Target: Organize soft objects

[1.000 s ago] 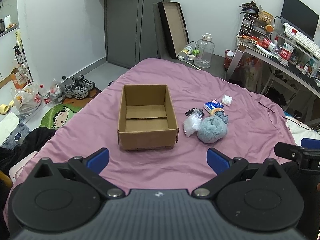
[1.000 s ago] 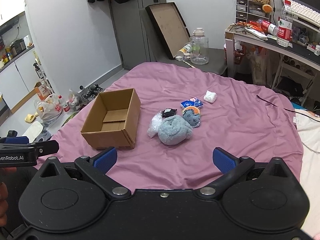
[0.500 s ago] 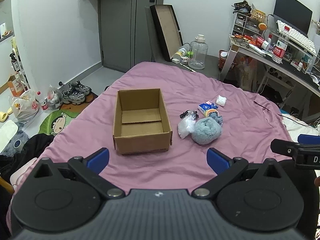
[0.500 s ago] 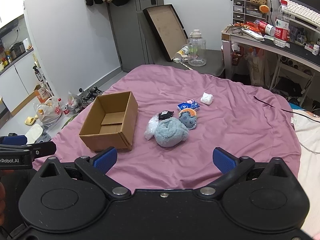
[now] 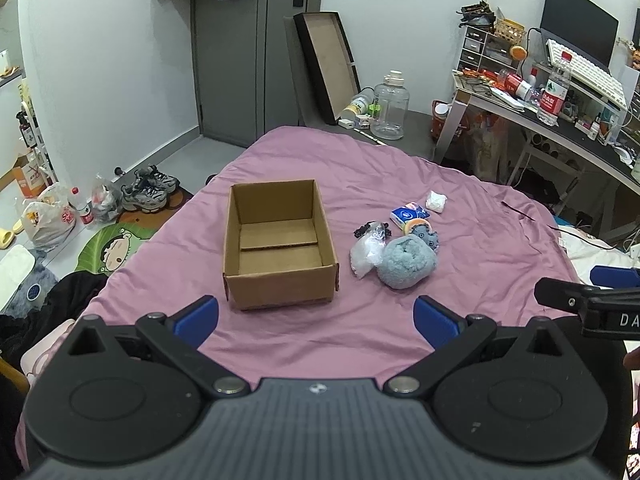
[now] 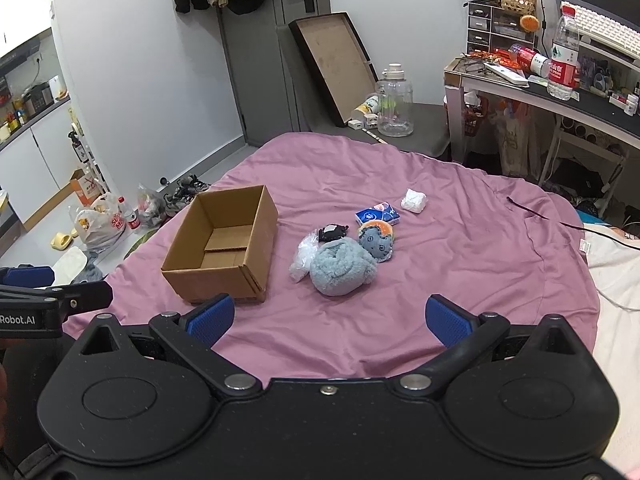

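Observation:
An empty open cardboard box (image 5: 278, 244) (image 6: 224, 250) sits on the purple bed sheet (image 5: 320, 328). To its right lies a cluster: a fluffy blue-grey plush (image 5: 406, 262) (image 6: 342, 266), a clear plastic bag (image 5: 366, 254), a small black item (image 6: 331, 233), a blue round toy with orange top (image 6: 376, 240), a blue tissue pack (image 6: 378, 216) and a white crumpled wad (image 6: 414, 201). My left gripper (image 5: 316, 316) is open and empty, in front of the box. My right gripper (image 6: 328, 316) is open and empty, in front of the plush.
A cluttered desk (image 5: 560, 120) with bottles and a keyboard stands at the right. A large water jug (image 5: 390, 106) and a leaning tray (image 5: 328, 64) are beyond the bed. Shoes and bags (image 5: 100, 204) lie on the floor at left.
Both grippers have pulled back and risen a little, so the box and the cluster look smaller and farther. Both stay open; nothing on the bed has moved.

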A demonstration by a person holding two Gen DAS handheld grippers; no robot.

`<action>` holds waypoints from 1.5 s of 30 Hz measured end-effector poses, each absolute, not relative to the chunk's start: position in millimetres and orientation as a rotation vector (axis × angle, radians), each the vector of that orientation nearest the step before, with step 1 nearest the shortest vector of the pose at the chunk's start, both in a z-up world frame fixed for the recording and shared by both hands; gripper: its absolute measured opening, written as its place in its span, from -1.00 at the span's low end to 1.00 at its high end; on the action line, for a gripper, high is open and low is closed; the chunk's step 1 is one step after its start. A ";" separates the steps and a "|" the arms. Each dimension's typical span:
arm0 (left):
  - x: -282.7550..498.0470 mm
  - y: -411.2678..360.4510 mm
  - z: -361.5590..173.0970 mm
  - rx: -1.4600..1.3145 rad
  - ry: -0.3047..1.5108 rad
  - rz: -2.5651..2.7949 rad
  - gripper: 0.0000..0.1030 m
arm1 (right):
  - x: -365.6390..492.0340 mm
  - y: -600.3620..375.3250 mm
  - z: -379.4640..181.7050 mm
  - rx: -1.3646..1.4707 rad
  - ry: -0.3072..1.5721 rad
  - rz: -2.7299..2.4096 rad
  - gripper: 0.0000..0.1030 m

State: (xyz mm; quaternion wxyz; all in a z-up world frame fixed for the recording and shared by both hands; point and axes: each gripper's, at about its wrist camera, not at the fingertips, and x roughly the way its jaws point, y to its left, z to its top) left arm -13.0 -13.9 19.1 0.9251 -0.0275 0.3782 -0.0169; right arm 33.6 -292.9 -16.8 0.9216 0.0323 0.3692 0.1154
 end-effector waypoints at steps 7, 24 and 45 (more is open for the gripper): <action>-12.1 -10.3 15.8 -0.078 0.775 -0.030 1.00 | 34.2 -292.2 -20.5 0.073 0.769 0.226 1.00; 15.3 -26.3 -5.7 -0.078 0.790 -0.031 1.00 | 53.0 -296.5 -41.2 0.107 0.772 0.260 1.00; 86.7 -55.5 -38.8 -0.124 0.872 -0.103 0.95 | 112.3 -333.0 -83.4 0.272 0.844 0.201 0.75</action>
